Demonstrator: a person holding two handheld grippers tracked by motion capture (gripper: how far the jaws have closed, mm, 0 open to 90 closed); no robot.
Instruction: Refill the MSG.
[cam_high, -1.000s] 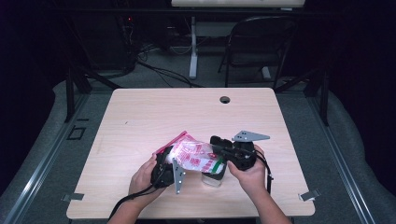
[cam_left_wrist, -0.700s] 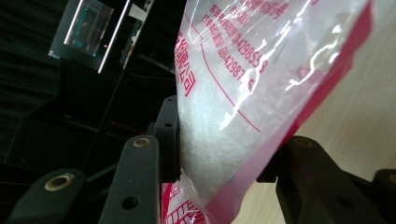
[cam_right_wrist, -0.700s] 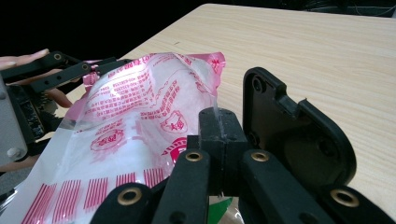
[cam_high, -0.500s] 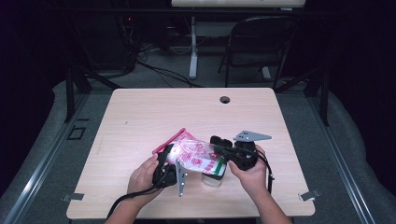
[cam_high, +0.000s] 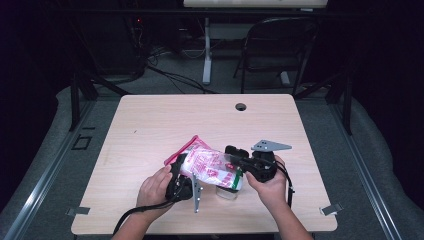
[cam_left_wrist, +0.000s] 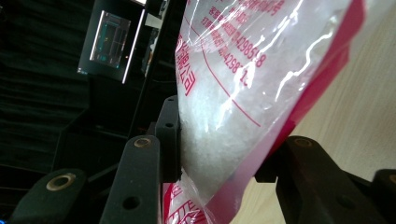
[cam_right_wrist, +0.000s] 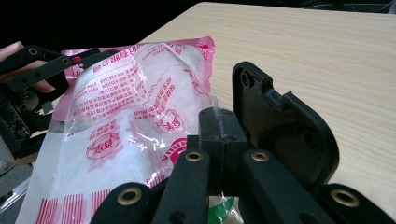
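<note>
Pink-printed clear plastic bag (cam_high: 210, 165) of white granules hangs between 2 grippers above the near part of the wooden surface (cam_high: 165, 120). Left gripper (cam_left_wrist: 219, 158) is clamped partway closed around the bag's bulging end, while right gripper (cam_right_wrist: 219, 135) is pinched fully closed on its clear edge.

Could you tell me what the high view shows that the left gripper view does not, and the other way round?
The high view takes in the whole table, both hands, the right gripper at the bag's far end, a clear container under the bag, and a chair behind the table. The left gripper view gives a close look at the left gripper, its jaws pressing the bulging side of the bag, the white grains inside, and a lit panel in the dark background. Both show the bag with its red print and the wooden tabletop.
</note>
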